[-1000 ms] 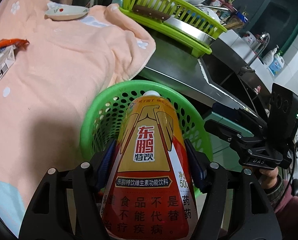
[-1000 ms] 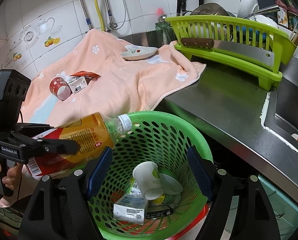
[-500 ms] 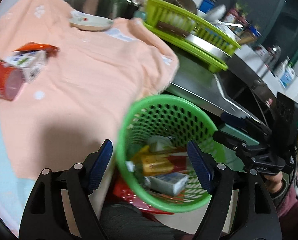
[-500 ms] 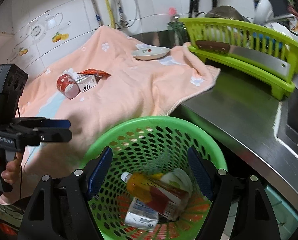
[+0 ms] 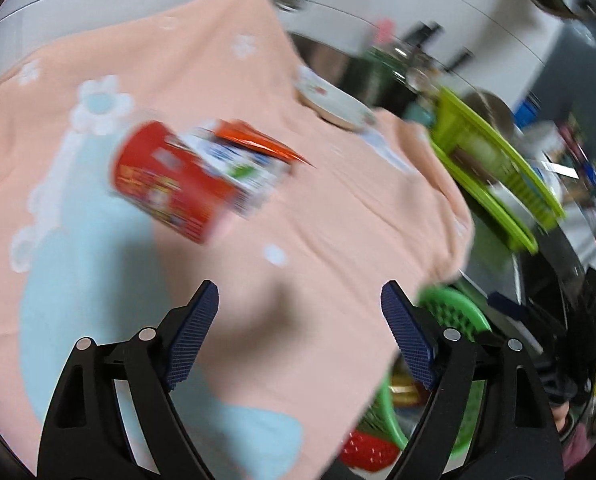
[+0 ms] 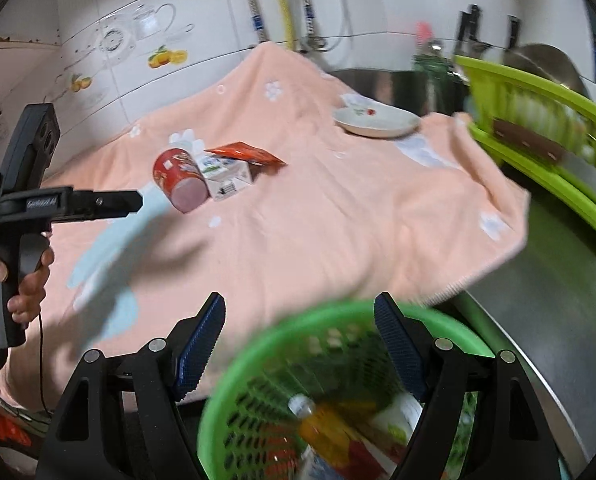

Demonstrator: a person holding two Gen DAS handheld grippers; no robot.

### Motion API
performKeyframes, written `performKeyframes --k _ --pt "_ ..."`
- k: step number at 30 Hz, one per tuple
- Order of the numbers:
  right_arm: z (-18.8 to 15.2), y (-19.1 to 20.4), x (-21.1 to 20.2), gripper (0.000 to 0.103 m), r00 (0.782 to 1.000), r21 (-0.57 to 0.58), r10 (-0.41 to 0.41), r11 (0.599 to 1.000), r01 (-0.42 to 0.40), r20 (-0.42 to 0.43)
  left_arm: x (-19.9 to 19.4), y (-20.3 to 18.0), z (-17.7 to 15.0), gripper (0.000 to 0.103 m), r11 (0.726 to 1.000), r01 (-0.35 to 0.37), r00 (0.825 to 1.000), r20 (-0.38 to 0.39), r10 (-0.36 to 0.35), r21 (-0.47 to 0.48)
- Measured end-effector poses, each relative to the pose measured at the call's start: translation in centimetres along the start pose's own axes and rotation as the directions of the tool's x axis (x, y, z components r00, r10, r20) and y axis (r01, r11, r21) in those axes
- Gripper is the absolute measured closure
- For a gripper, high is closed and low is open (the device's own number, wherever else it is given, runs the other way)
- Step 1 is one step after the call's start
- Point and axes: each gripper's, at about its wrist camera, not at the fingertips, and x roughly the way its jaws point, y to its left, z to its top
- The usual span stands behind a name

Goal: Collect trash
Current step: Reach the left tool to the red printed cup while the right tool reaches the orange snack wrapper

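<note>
Red can (image 5: pixel 170 182), carton (image 5: pixel 242 172) and wrapper (image 5: pixel 258 146) lie at eleven o'clock on the towel (image 5: pixel 338 240). Left gripper (image 5: pixel 298 332), fingers wide and empty, must reach and close; right gripper (image 6: pixel 298 336) gapes empty above the basket (image 6: pixel 234 384).

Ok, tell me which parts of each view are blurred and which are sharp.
Left wrist view: motion blur smears the red cup, carton and dish rack; only the left gripper itself is crisp. Right wrist view: the red cup and carton on the towel read sharply, while the green basket is streaked.
</note>
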Motion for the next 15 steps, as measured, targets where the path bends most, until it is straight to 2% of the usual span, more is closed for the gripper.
performKeyframes --k 6,15 --pt "4.3 1.8 4.0 0.029 0.999 -0.074 0.052 0.996 -0.053 -0.010 0.6 4.0 3.1 0.019 0.991 -0.054 0.998 0.029 0.058 -0.118" --pt "10.1 4.6 10.6 0.032 0.990 -0.152 0.135 0.979 -0.137 -0.027 2.5 7.4 5.7 0.017 0.972 -0.047 0.998 0.026 0.054 -0.232"
